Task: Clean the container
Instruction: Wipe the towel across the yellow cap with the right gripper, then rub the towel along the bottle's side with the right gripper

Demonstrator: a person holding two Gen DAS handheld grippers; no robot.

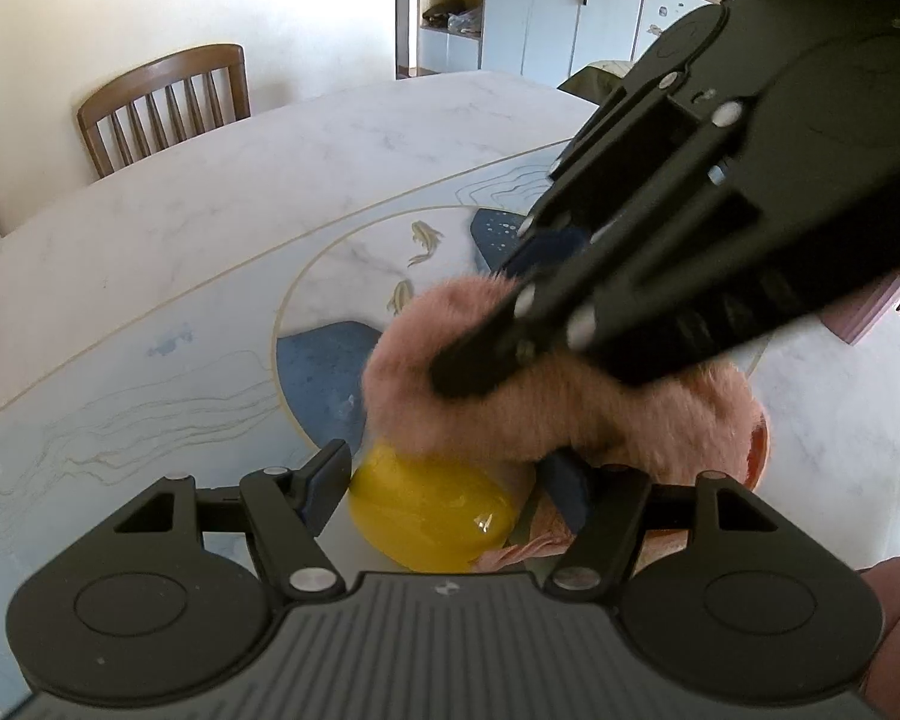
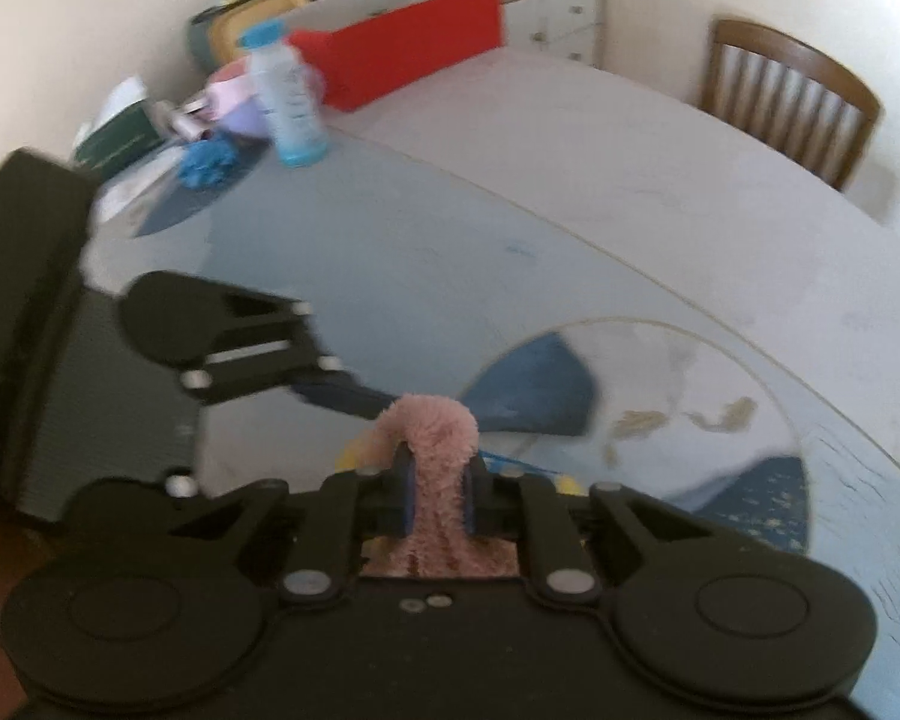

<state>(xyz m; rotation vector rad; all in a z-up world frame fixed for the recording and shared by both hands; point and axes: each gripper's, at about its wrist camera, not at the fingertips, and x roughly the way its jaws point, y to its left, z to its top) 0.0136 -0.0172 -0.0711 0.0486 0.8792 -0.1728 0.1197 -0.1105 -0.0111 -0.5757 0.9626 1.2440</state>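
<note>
the left gripper (image 1: pixel 444 489) pinches the yellow container (image 1: pixel 432 516), which lies on its side just above the table (image 1: pixel 222 192), long axis across its fingers. the right gripper (image 2: pixel 439 495), clamped on a pink fluffy cloth (image 1: pixel 486 372), presses it onto the container's top.

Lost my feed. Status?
Left gripper shut on yellow container. Right gripper shut on pink cloth, pressed onto container. Nothing in the way.

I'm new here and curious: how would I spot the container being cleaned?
On the marble table, look between the near gripper's fingers. The glossy yellow container sits there, under a fluffy pink cloth; it's the only yellow thing there.
</note>
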